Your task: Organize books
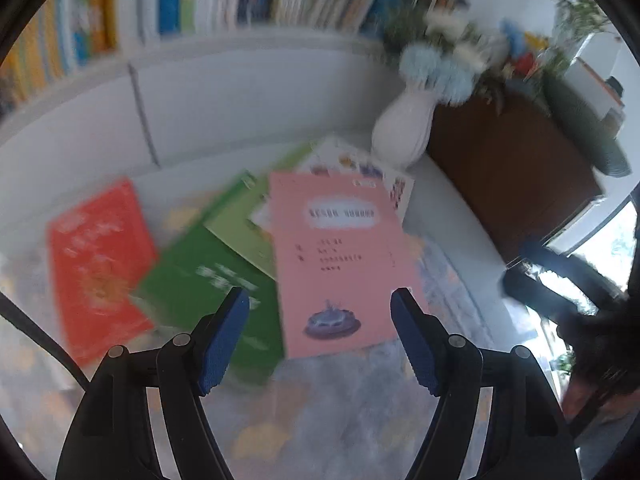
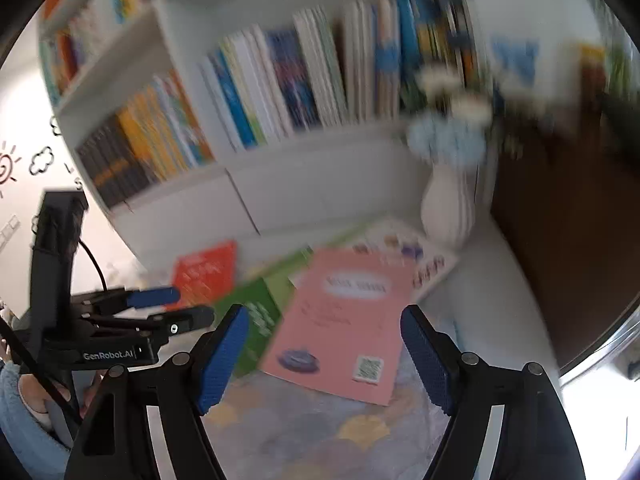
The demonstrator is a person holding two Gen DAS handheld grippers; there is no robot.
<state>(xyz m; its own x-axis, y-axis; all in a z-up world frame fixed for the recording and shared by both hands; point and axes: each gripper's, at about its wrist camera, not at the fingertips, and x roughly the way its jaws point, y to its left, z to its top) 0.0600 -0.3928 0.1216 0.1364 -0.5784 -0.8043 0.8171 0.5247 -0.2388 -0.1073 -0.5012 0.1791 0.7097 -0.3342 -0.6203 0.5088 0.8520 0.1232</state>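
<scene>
Lying loose on a patterned rug (image 1: 452,292) before a white bookshelf (image 2: 304,184) were, from left to right, a red book (image 1: 98,268), a green book (image 1: 208,280), a pink book (image 1: 340,264) overlapping it, and a white vase (image 1: 402,128). Both the left tongs (image 1: 320,340) and right tongs (image 2: 324,356) hovered above, released, grasping nothing.

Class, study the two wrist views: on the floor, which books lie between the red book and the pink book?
A dark green book and a lighter green one, whose right side the pink book overlaps, lie right of the red book. Both views show it, the left wrist view best.
</scene>
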